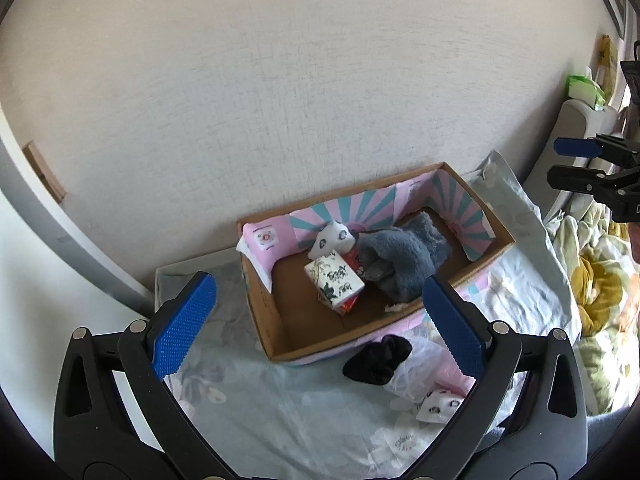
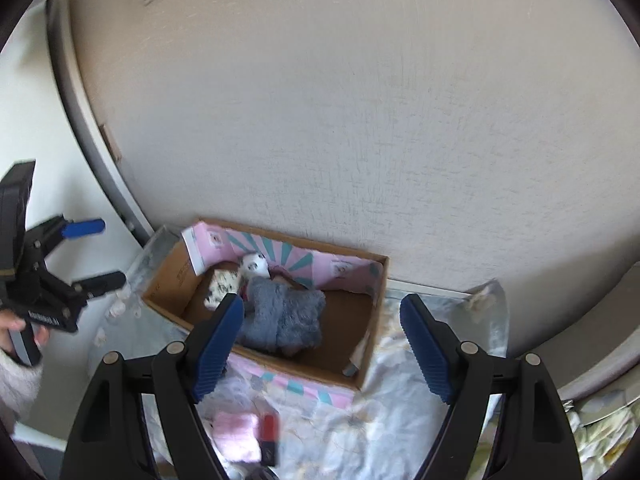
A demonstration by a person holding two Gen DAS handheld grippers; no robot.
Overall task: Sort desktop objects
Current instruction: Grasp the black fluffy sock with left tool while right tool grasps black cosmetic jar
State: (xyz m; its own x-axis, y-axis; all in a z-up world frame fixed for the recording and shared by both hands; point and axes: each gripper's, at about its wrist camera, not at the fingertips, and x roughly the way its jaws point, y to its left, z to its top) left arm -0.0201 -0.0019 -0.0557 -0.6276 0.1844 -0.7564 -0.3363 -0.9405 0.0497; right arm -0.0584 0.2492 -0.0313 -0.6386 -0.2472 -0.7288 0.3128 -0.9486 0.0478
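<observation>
My blue-padded fingers [image 1: 186,320] are spread wide on both tools, holding nothing: my left gripper [image 1: 316,320] and right gripper [image 2: 322,344] hover above the brown cardboard box with pink-and-teal lining [image 1: 260,320]. Inside it lie a fluffy grey garment [image 1: 404,260], a white floral tissue pack [image 1: 334,282] and a white patterned sock [image 1: 332,240]. Just beside the box, on the pale floral sheet [image 1: 280,408], sits a crumpled black sock [image 1: 378,360].

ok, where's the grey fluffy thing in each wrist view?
Left wrist: grey fluffy item sits centre-right, inside the cardboard box, right of the patterned tissue pack.
Right wrist: grey fluffy item sits lower centre, just right of the near blue pad.
Shared landmark: the box's pink-and-teal striped lining.
</observation>
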